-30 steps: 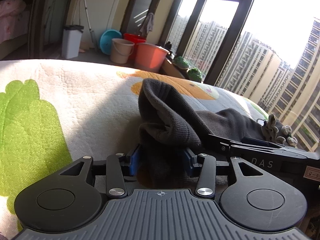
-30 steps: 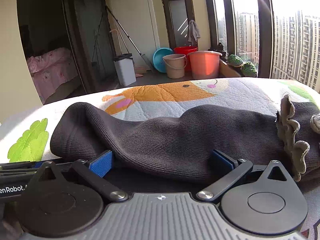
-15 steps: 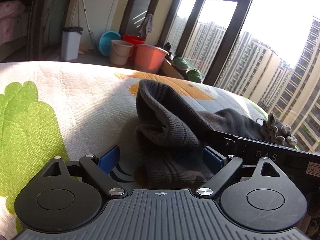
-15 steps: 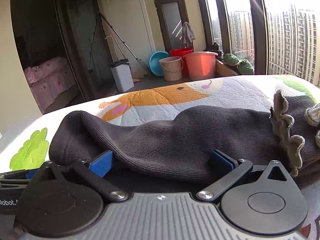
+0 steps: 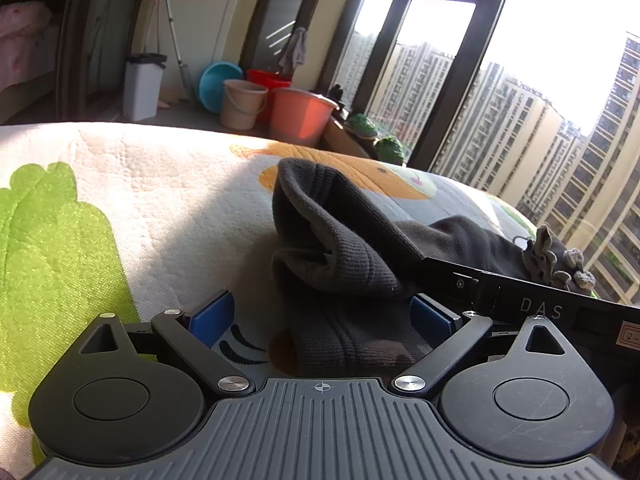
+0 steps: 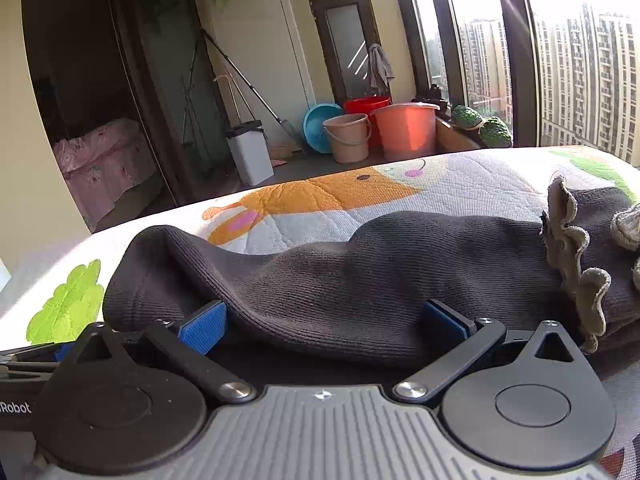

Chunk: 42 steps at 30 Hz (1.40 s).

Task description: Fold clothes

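A dark grey ribbed knit garment (image 5: 344, 256) lies bunched on a white quilted mat printed with green leaves and an orange cartoon animal (image 5: 168, 200), filling the lower middle of the left wrist view. The left gripper (image 5: 320, 316) sits low over the mat at the bottom of that view, its blue-padded fingers (image 5: 210, 316) spread wide to either side of the garment's folded end; the cloth lies between them and appears to brush only the right pad, so nothing is pinched. In the right wrist view the same garment (image 6: 360, 276) stretches across the middle of the frame from the left edge to a paler frilled trim (image 6: 572, 256) at the right. The right gripper (image 6: 324, 320) is level and close to the mat, its jaws released and wide, with the garment's near edge draped in front of both blue pads (image 6: 444, 320). The black body of the right gripper (image 5: 520, 304) crosses the right side of the left wrist view, just beside the left one. Beyond the mat, in the upper middle of both views, stand an orange plastic bucket (image 6: 404, 132), a beige pail (image 6: 348, 138) and a white bin (image 6: 250, 156).
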Available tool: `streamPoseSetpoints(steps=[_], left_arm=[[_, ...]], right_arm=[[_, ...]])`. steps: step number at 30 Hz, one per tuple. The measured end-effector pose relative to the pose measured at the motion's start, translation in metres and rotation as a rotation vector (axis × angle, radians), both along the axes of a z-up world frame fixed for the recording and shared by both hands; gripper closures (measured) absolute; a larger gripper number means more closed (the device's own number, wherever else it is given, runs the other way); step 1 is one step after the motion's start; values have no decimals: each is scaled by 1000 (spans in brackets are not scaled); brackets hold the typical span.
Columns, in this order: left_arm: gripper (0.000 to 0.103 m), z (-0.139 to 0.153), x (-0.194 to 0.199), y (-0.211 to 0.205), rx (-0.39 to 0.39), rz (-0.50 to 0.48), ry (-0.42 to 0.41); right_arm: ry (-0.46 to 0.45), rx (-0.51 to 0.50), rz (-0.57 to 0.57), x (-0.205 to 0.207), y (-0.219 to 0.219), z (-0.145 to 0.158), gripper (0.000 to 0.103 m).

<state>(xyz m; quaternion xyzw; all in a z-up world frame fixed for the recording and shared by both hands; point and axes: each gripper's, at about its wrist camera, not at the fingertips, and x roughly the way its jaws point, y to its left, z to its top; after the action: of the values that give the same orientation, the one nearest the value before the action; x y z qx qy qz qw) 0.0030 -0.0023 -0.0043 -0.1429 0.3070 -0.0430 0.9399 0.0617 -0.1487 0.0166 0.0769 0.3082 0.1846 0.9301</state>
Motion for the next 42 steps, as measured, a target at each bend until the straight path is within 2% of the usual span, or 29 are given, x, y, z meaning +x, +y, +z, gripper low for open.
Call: streamPoseSetpoints(steps=[14,21,42], left_arm=[[3,0,-1,0,-4,-3,0],[1,0,0,0,-6,-4,2],[0,0,0,1,-7,-6,2]], right_arm=[[-4,-1,5,-3,-16,6,0],[-18,-11,7,-12,-9,24,0],[-17,-12,7,-14,-9,27,0]])
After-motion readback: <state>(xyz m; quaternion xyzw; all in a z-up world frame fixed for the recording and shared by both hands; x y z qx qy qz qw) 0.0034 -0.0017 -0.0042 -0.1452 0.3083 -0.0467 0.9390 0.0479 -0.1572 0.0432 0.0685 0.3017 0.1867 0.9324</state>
